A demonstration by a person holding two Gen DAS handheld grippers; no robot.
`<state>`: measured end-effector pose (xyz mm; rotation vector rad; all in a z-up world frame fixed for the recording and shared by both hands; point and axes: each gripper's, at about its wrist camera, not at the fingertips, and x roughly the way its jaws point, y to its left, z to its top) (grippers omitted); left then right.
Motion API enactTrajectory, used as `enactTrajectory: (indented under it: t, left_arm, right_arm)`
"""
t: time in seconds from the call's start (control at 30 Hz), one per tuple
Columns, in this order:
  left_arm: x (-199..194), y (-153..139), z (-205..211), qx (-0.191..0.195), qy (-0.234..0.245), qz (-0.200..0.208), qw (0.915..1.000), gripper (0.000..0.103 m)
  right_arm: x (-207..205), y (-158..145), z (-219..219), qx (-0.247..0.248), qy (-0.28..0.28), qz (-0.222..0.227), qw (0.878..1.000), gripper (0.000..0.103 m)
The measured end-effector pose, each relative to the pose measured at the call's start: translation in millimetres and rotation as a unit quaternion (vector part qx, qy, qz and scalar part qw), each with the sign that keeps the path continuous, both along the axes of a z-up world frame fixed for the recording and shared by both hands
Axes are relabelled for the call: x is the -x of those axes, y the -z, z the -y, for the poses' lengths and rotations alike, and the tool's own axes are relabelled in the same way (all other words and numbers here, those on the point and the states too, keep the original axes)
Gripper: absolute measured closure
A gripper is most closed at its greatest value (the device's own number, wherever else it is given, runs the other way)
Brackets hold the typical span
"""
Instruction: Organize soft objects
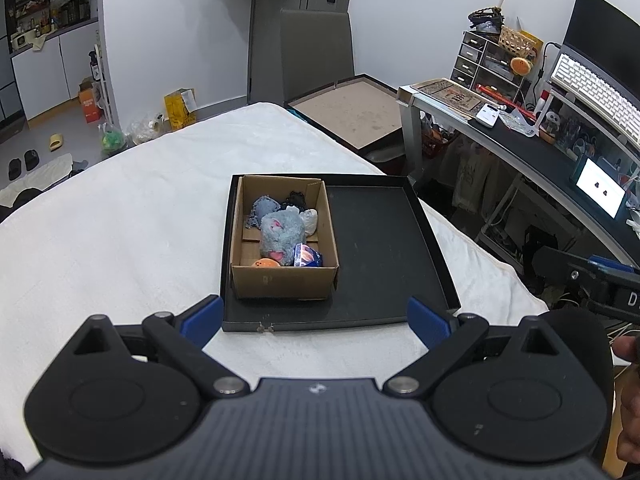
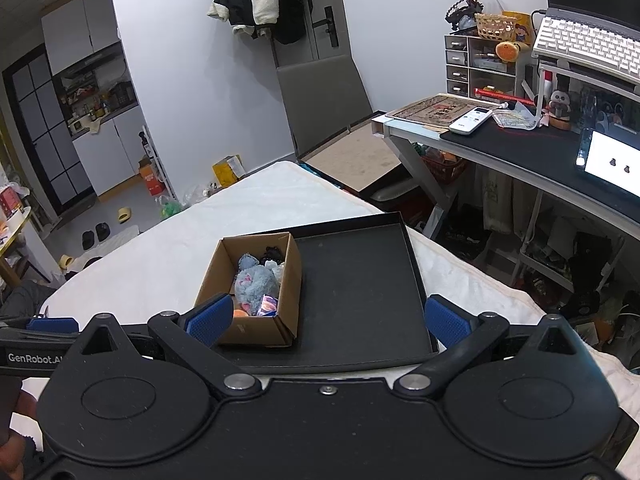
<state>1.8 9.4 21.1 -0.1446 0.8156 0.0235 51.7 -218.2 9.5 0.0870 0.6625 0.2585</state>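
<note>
A brown cardboard box [image 1: 280, 280] stands in the left part of a shallow black tray [image 1: 380, 240] on a white-covered table. In the box lie a grey-blue plush toy [image 1: 280, 236], a grey cloth piece [image 1: 262, 208], a black item [image 1: 296, 200], a white item [image 1: 310, 220], an orange ball [image 1: 266, 263] and a small blue packet [image 1: 308, 258]. My left gripper [image 1: 316, 320] is open and empty, held back from the tray's near edge. My right gripper [image 2: 328, 322] is open and empty, above the tray's near edge, with the box [image 2: 256, 280] and tray [image 2: 360, 280] ahead.
The white cloth [image 1: 120, 220] covers the table. A grey chair [image 1: 316, 56] and a flat board [image 1: 352, 112] stand behind the table. A cluttered desk [image 1: 520, 136] with keyboard, drawers and a lit screen is to the right. Shoes and bags lie on the floor at left.
</note>
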Motion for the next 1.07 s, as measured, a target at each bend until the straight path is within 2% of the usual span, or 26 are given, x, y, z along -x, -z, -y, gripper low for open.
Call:
enactTrajectory:
  t: [0.7, 1.07]
  left_arm:
    - [2.8, 0.4, -1.7, 0.002, -0.005, 0.008, 1.0, 0.005]
    - [3.1, -2.1, -0.1, 0.002, 0.008, 0.006, 0.9999, 0.005]
  right_arm:
    - [-0.8, 1.5, -0.2, 0.001, -0.001, -0.003, 1.0, 0.0]
    - [-0.7, 3.4, -0.6, 0.0, -0.001, -0.005, 1.0, 0.0]
